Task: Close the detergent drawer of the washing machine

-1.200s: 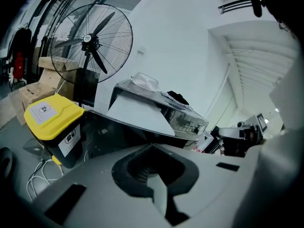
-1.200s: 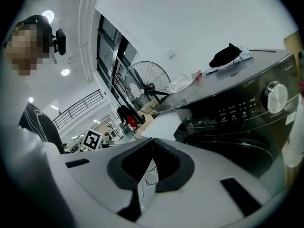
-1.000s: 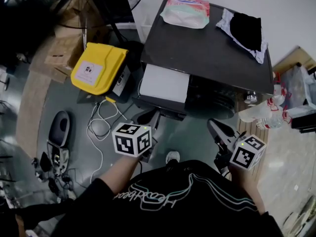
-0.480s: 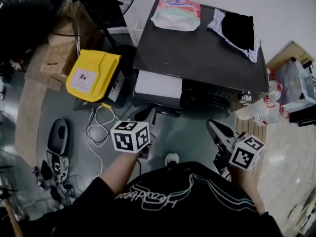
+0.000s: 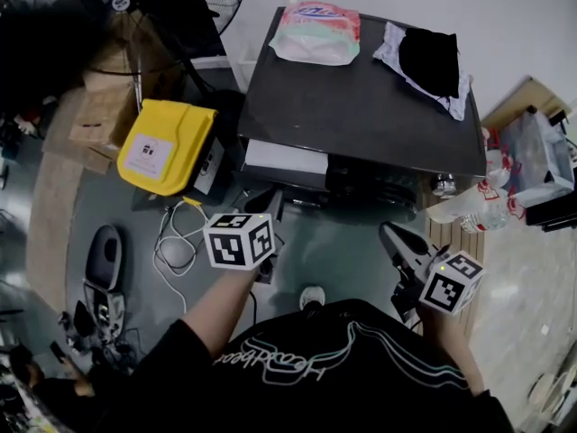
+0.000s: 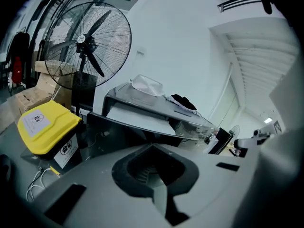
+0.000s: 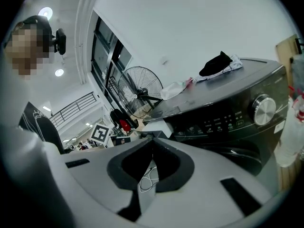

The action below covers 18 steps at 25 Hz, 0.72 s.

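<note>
The dark washing machine [image 5: 361, 97] stands ahead of me, and its detergent drawer [image 5: 287, 156] juts out of the front at upper left, white inside. In the left gripper view the drawer [image 6: 137, 118] lies just beyond the jaw tips, with its dark front panel [image 6: 111, 134] right against them. My left gripper [image 5: 270, 202] is shut and empty, its tip at the drawer's front [image 6: 153, 146]. My right gripper [image 5: 389, 233] is also shut and empty. It hangs apart in front of the machine's right side [image 7: 152, 137], facing the control panel and dial [image 7: 263, 110].
A pink detergent bag [image 5: 315, 32] and a black cloth [image 5: 430, 57] lie on the machine's top. A yellow-lidded box [image 5: 162, 145] stands left of the machine, with cables [image 5: 176, 242] on the floor before it. A standing fan [image 6: 88, 46] is behind, and plastic bottles [image 5: 469, 207] at right.
The white stretch of drawer that shows has grown shorter, and the left gripper has followed it toward the machine. The right gripper has stayed about where it was.
</note>
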### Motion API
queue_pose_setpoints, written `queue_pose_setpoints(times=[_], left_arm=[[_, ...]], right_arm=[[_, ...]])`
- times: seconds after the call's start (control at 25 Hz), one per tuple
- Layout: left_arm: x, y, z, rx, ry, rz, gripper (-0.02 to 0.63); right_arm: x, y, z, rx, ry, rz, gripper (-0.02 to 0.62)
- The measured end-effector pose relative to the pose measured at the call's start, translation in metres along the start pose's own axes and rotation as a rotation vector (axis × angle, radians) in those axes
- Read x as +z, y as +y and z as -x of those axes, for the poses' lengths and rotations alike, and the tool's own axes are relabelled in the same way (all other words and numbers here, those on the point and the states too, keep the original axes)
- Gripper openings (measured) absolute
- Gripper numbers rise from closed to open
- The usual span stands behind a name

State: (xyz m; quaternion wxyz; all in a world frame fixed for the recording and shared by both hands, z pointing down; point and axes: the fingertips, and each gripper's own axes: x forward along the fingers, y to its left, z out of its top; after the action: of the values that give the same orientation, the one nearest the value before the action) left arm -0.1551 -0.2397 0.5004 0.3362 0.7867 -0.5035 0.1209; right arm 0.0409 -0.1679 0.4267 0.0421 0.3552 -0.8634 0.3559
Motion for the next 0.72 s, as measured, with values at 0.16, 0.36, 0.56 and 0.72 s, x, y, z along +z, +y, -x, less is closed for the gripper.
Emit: queue_pose_setpoints(times=[0.16,0.36,0.56,0.72], left_arm=[[0.005,0.002,-0.006,0.003,-0.003,0.003,0.023],[0.012,0.003,-0.013,0.006,-0.008,0.003,0.022],[0.017,0.005,-0.019,0.003,-0.009,0.002,0.022],[0.016,0.006,-0.019,-0.002,-0.005,-0.001,0.023]], right_arm=[[0.002,-0.004,-0.004,0.003,-0.001,-0.003,0.028],[0.003,-0.009,-0.006,0.0,-0.002,-0.011,0.028],[0.007,-0.014,-0.011,-0.005,0.002,-0.013,0.028],[0.011,-0.015,-0.014,-0.005,-0.001,-0.008,0.028]])
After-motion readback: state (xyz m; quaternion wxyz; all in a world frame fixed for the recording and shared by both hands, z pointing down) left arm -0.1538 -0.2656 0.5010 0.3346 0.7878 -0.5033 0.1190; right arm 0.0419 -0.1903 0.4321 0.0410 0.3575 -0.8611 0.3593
